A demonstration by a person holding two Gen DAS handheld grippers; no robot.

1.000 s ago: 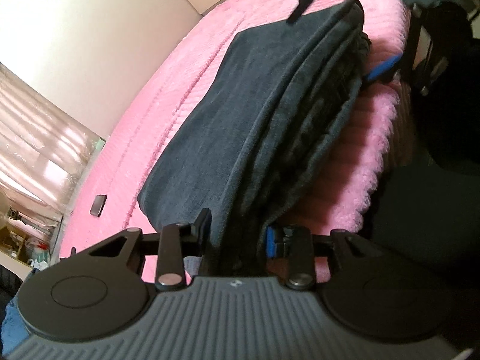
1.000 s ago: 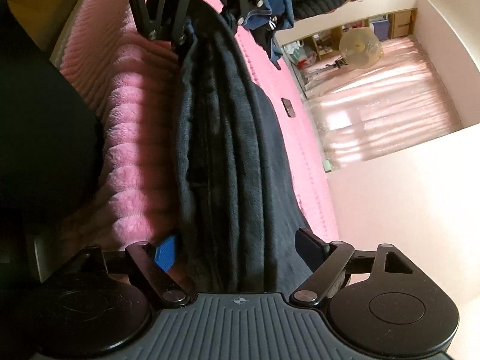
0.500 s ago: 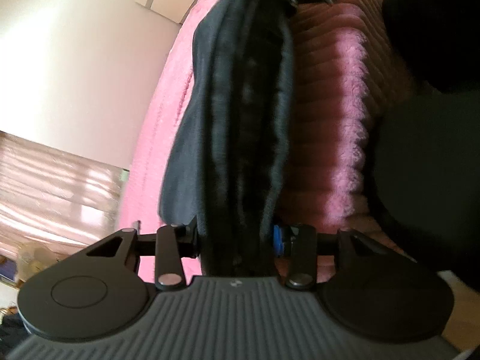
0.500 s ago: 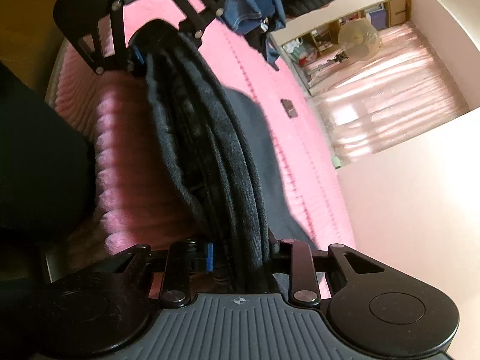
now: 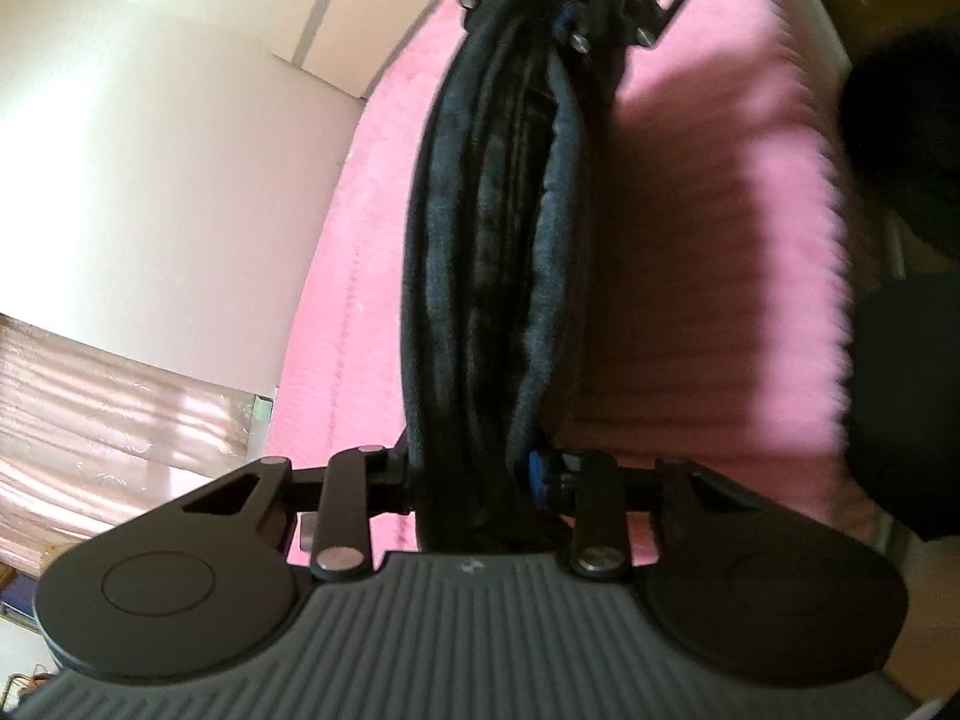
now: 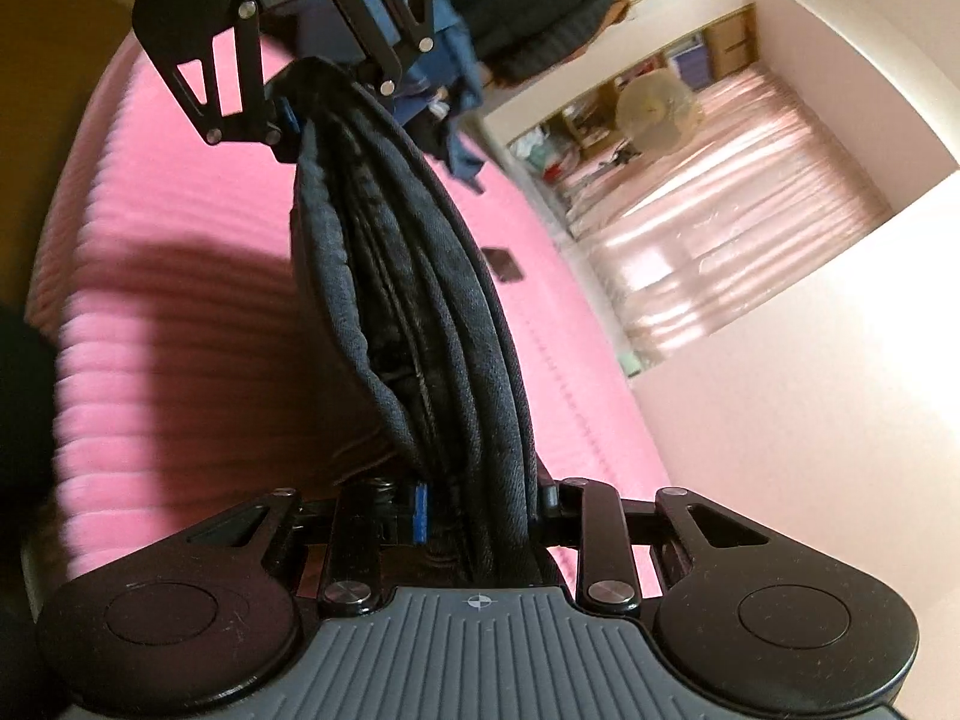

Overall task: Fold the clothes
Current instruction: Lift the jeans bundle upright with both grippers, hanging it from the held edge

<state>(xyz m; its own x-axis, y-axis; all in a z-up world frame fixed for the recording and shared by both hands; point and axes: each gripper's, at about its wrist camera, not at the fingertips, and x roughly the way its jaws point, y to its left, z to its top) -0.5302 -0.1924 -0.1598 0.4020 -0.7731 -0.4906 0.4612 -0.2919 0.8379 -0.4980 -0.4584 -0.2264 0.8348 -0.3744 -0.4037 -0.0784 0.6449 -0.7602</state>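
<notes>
Over pink blanket [image 5: 708, 192] | 1 folded dark garment [image 5: 498, 252] | 2 grippers clamped: left gripper [image 5: 474, 474], right gripper [image 6: 474, 504]

garment [image 5: 492, 276]: lifted off pink blanket [image 5: 708, 276], now hanging clear | both tools raised, bunched layers pulled taut between them

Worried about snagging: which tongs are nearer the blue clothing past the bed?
Left. Left tongs sit just before the blue clothing; right tongs grip the folded dark garment at its opposite end.
</notes>
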